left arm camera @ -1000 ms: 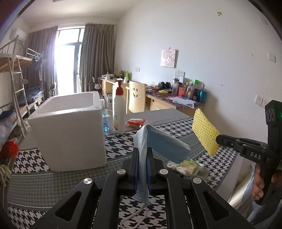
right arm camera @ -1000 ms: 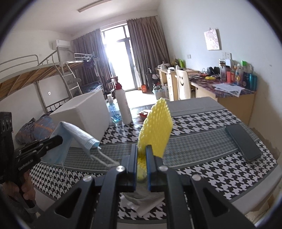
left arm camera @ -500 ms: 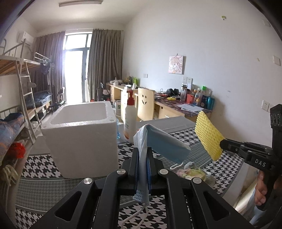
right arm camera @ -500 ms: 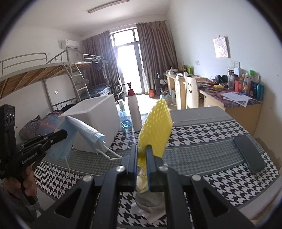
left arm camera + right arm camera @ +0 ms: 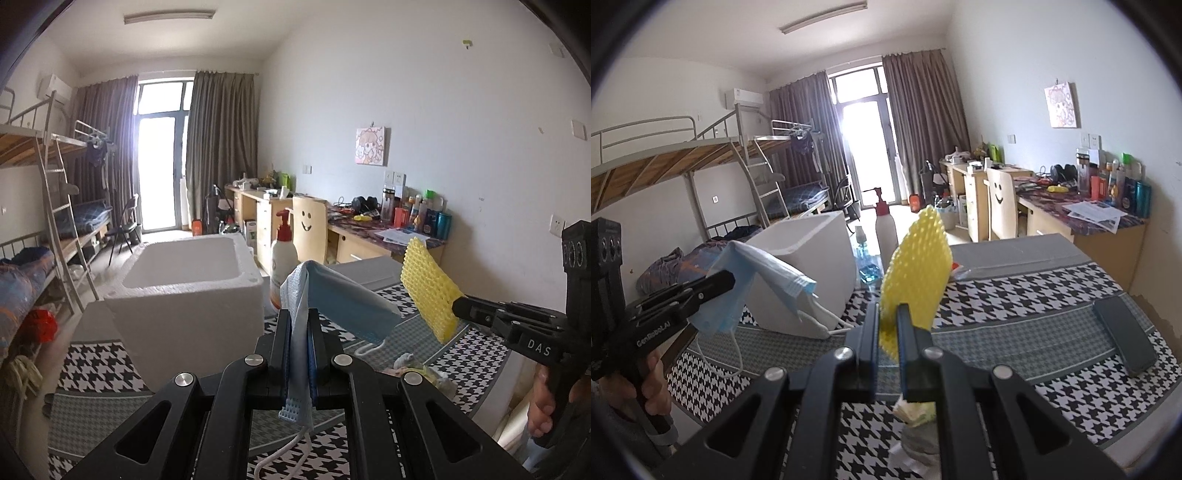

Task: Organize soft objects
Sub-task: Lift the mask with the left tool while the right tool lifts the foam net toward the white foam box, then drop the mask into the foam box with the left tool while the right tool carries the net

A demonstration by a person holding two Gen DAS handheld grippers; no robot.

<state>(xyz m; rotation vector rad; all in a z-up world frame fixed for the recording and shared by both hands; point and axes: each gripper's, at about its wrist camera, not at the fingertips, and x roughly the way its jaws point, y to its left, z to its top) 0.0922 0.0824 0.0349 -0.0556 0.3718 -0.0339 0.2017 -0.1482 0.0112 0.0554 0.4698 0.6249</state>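
My left gripper (image 5: 298,321) is shut on a light blue face mask (image 5: 343,302) and holds it above the table; its white ear loops hang down. The mask (image 5: 764,280) and left gripper (image 5: 724,282) also show in the right wrist view. My right gripper (image 5: 888,317) is shut on a yellow foam net sleeve (image 5: 916,266), held upright over the table; it also shows in the left wrist view (image 5: 428,291) in the right gripper (image 5: 460,306). A white foam box (image 5: 188,291), open on top, stands on the table ahead and left.
The table has a black-and-white houndstooth cloth (image 5: 1015,314). A white pump bottle (image 5: 283,266) stands beside the box. A crumpled pale bundle (image 5: 421,369) lies on the table below the grippers. A dark phone (image 5: 1126,339) lies at the right. Desks, a chair and bunk beds stand behind.
Both grippers have risen with their loads, so the views now look down more on the table and into the foam box. Both grips are unchanged.
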